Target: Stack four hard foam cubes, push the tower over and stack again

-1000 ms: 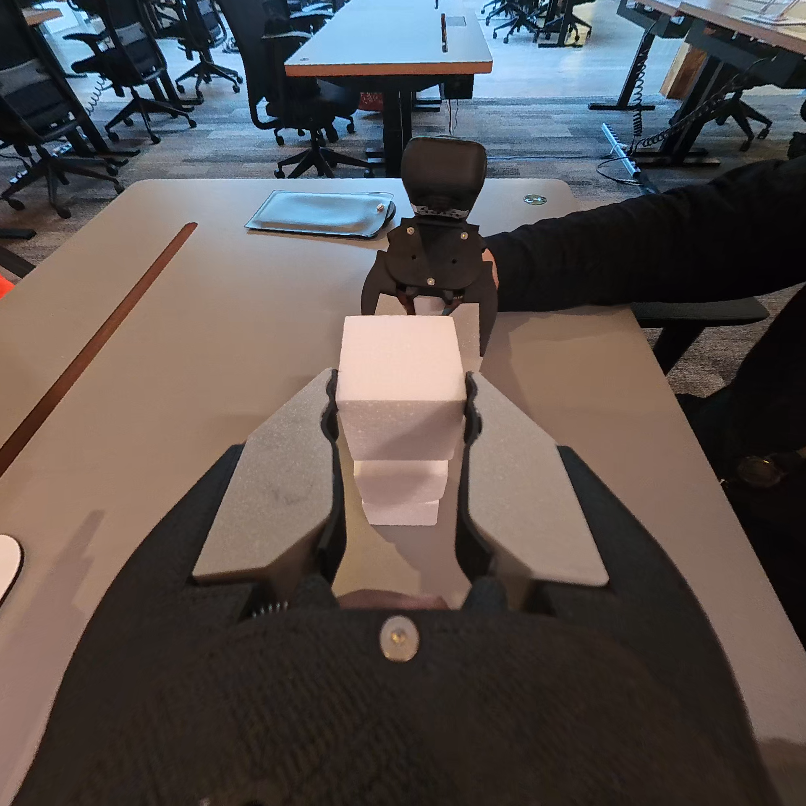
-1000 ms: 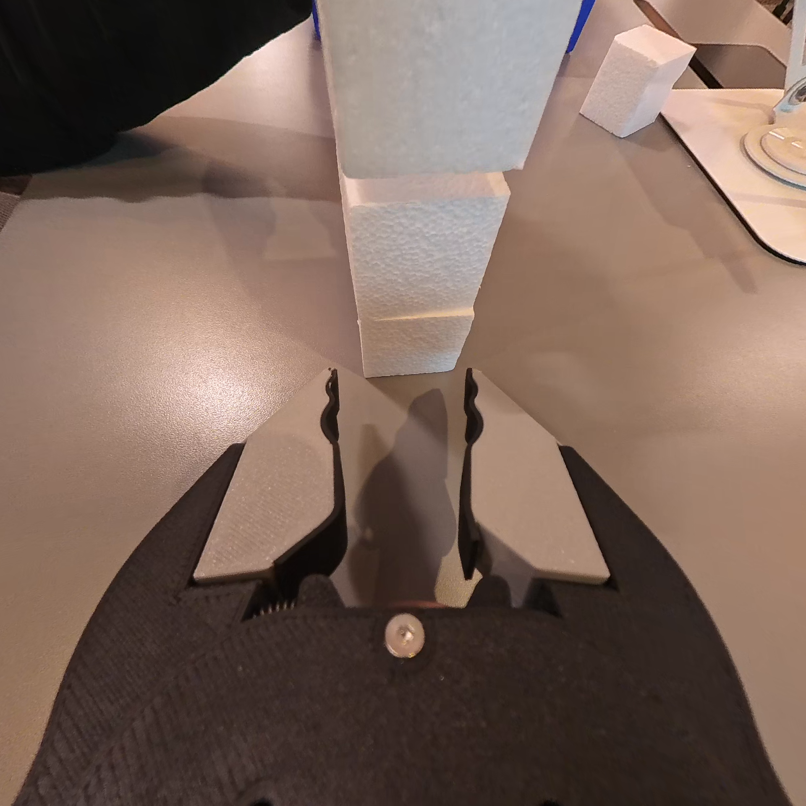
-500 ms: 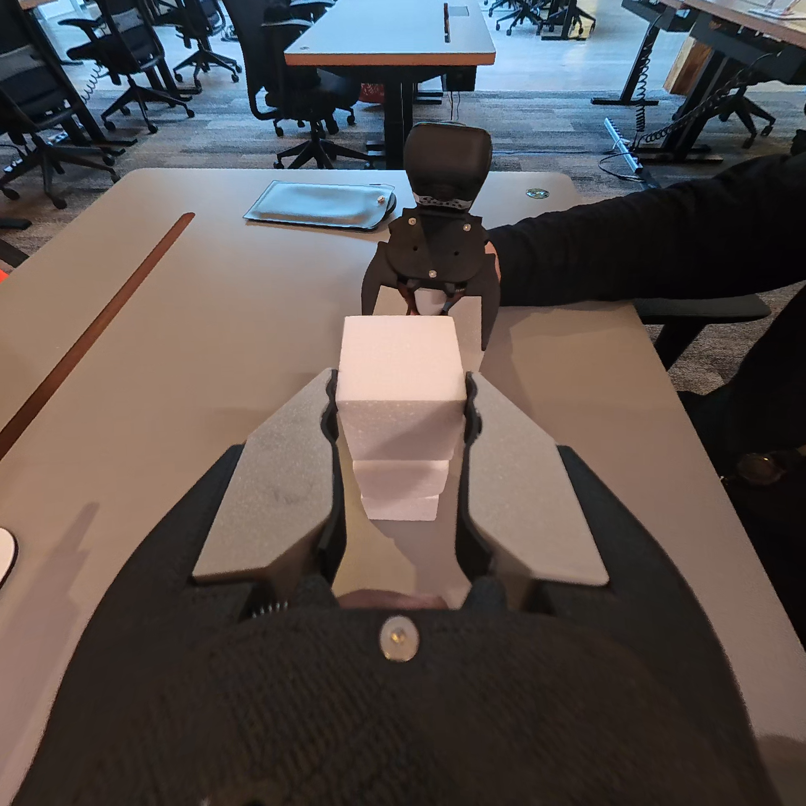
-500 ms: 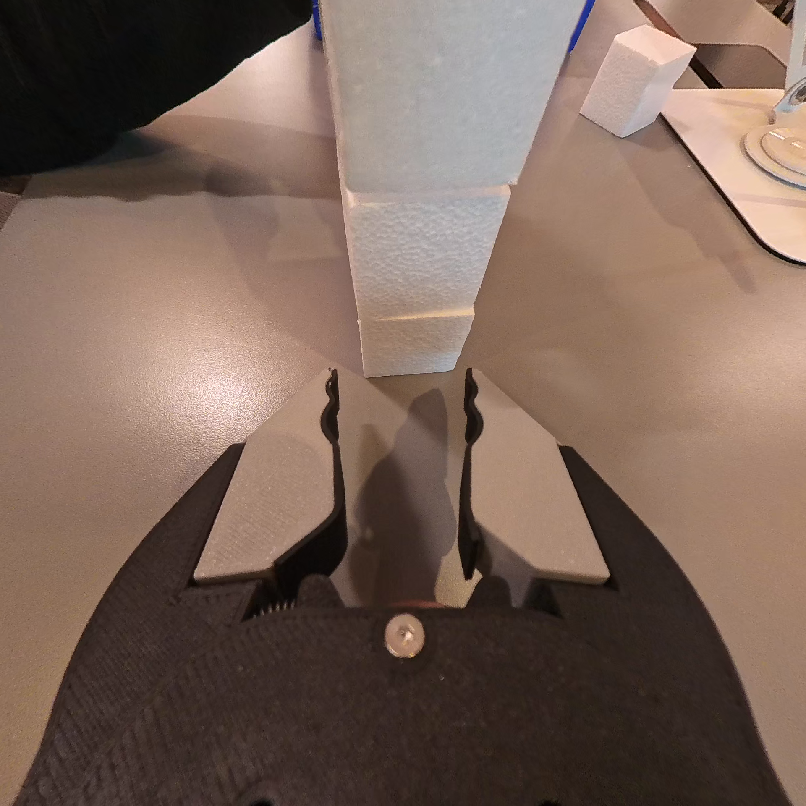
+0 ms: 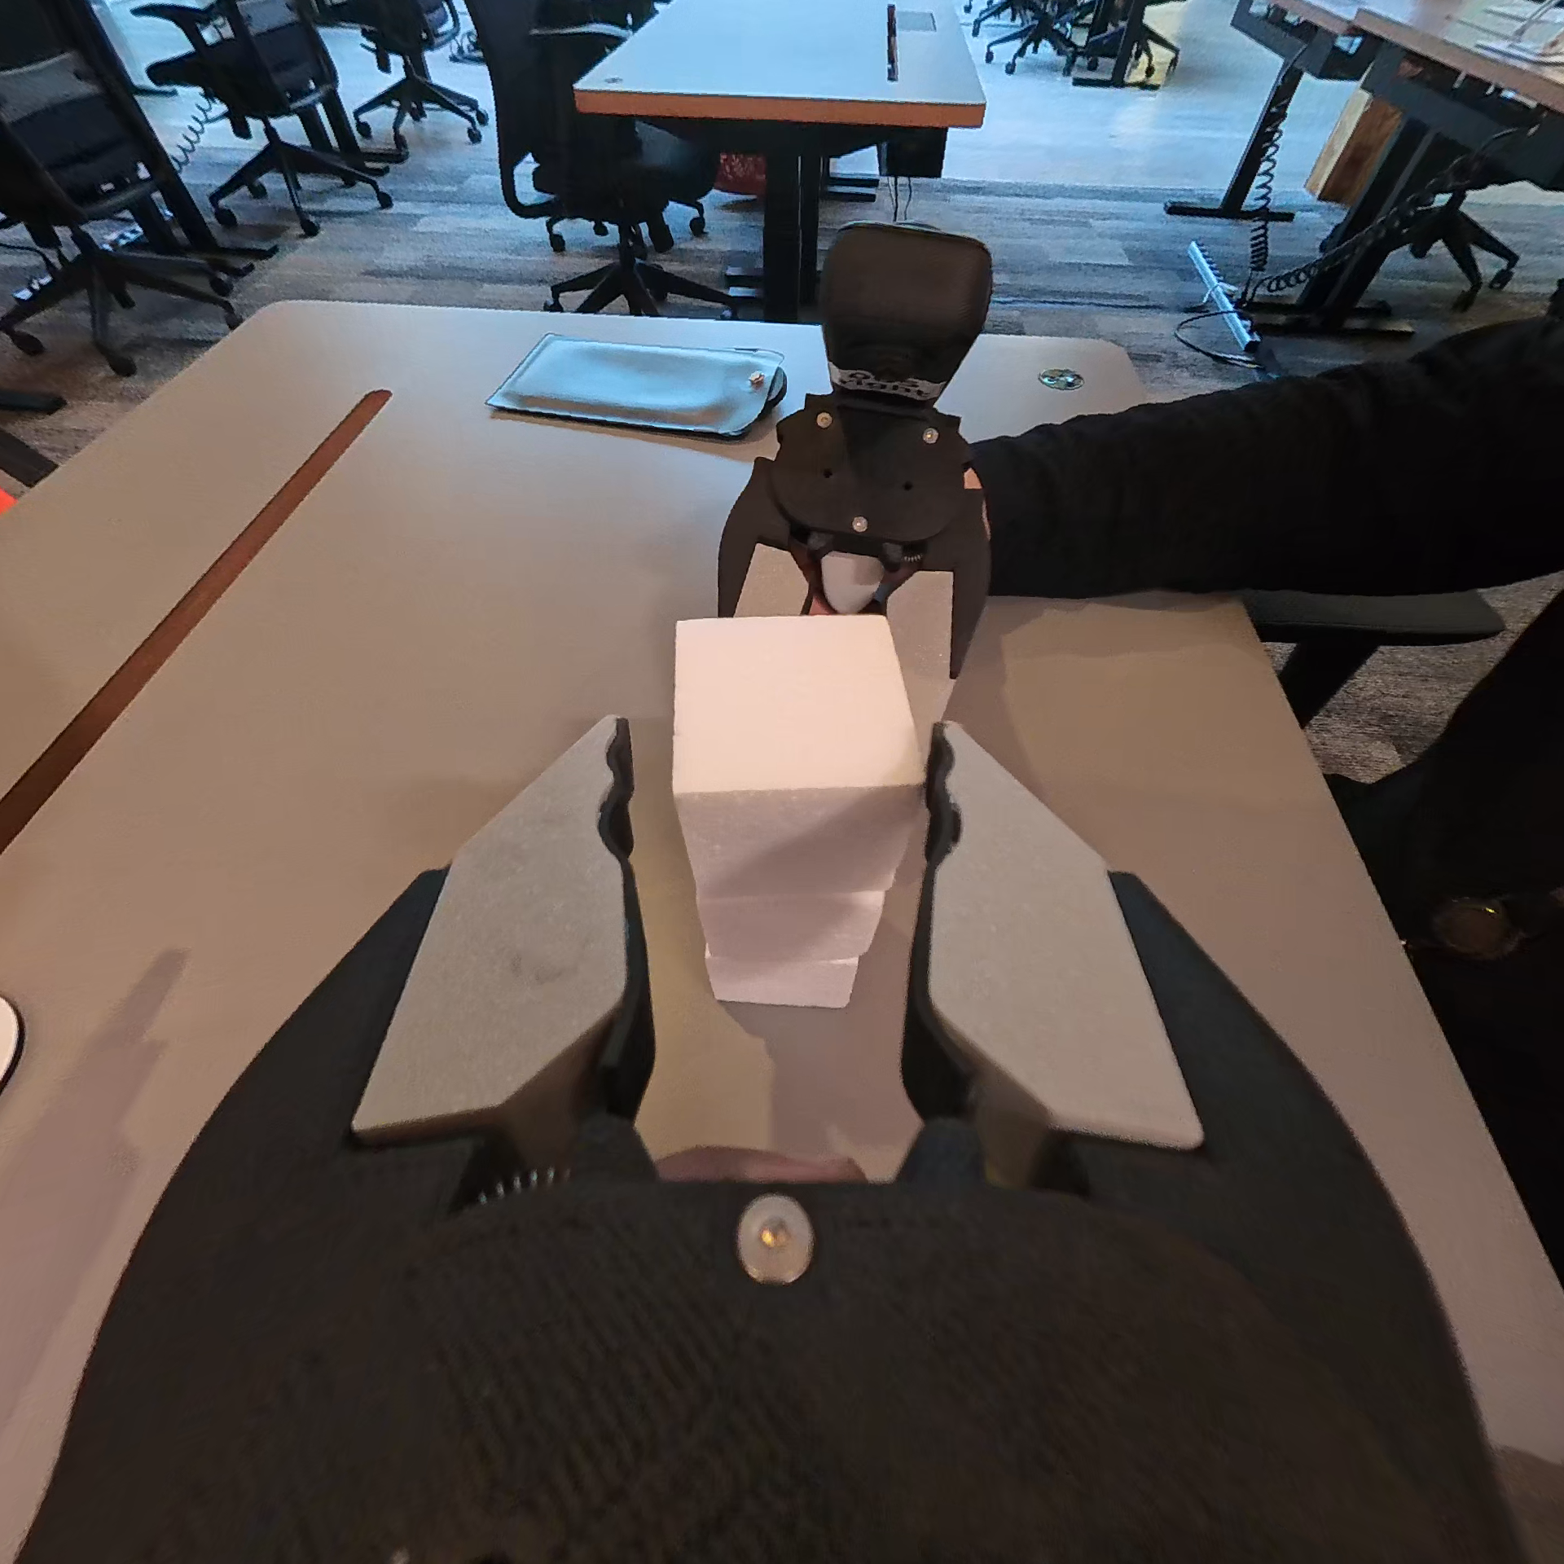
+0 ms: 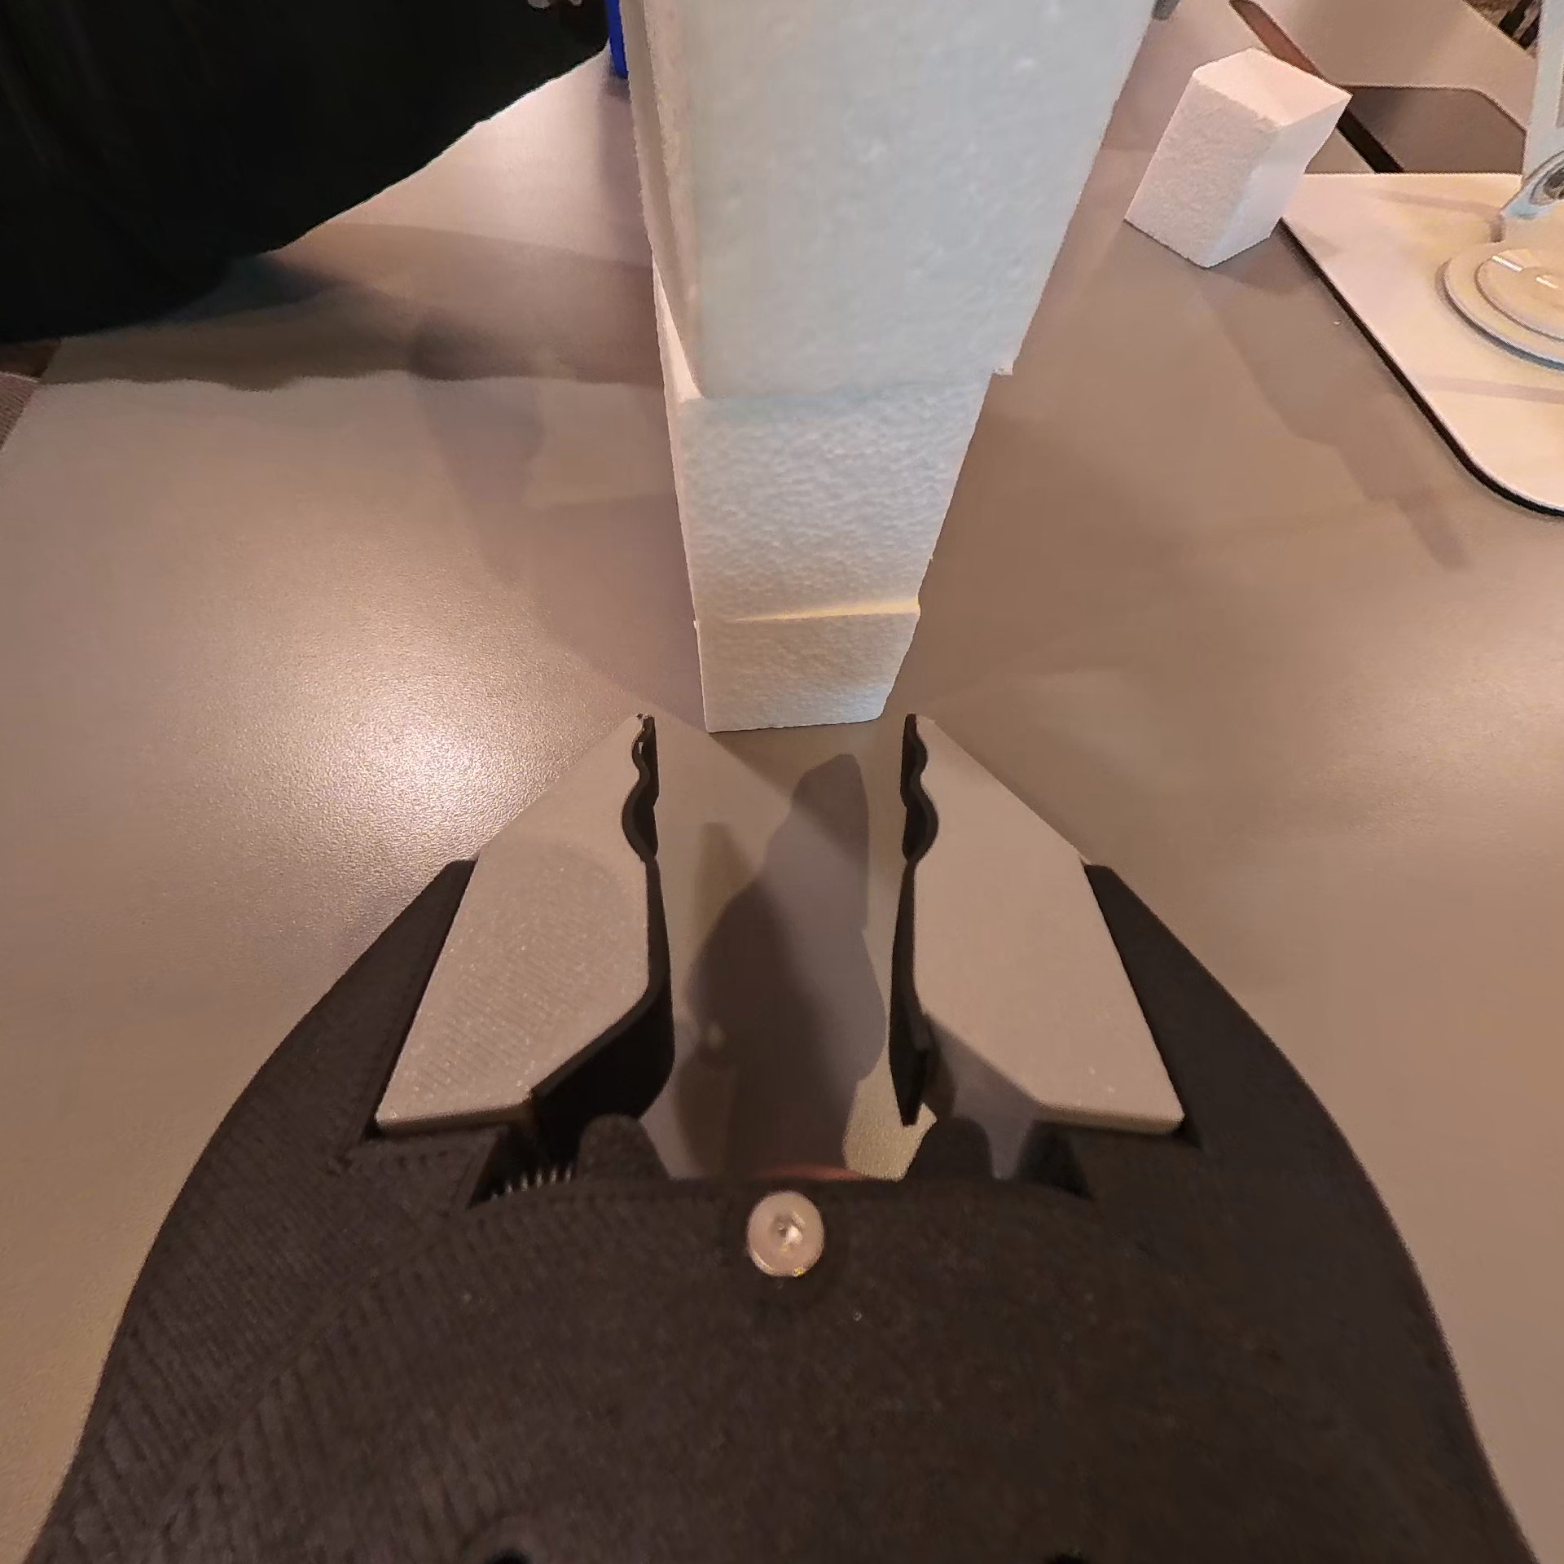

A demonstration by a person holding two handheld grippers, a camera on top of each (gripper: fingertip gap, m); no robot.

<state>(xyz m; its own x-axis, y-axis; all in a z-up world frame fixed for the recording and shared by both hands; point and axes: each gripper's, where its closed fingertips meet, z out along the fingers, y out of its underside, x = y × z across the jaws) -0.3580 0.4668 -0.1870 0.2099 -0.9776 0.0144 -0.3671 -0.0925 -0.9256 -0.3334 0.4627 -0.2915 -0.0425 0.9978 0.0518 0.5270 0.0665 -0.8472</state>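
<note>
A tower of three white foam cubes stands on the grey table (image 5: 423,677). In the left wrist view the top cube (image 5: 795,702) sits on the middle cube (image 5: 791,922) and the bottom cube (image 5: 783,982). My left gripper (image 5: 777,762) is open around the top cube, with a gap on the left side. My right gripper (image 6: 777,736) is open and empty, low at the foot of the tower (image 6: 812,508). It also shows beyond the tower in the left wrist view (image 5: 846,605). A fourth cube (image 6: 1236,161) lies apart at the far right.
A white stand base (image 6: 1439,322) lies by the loose cube. A grey pouch (image 5: 635,393) rests at the table's far edge. A dark strip (image 5: 195,592) runs along the left. A person's black sleeve (image 5: 1269,491) reaches in from the right. Desks and chairs stand beyond. The gap from one gripper's tips to the other's is roughly 11 cm. The right tips stand about 6 cm off the bottom cube (image 5: 783,982).
My left gripper has set the top cube down onto the two stacked cubes and opened its fingers off it. My right gripper has stayed open at the tower's foot.
</note>
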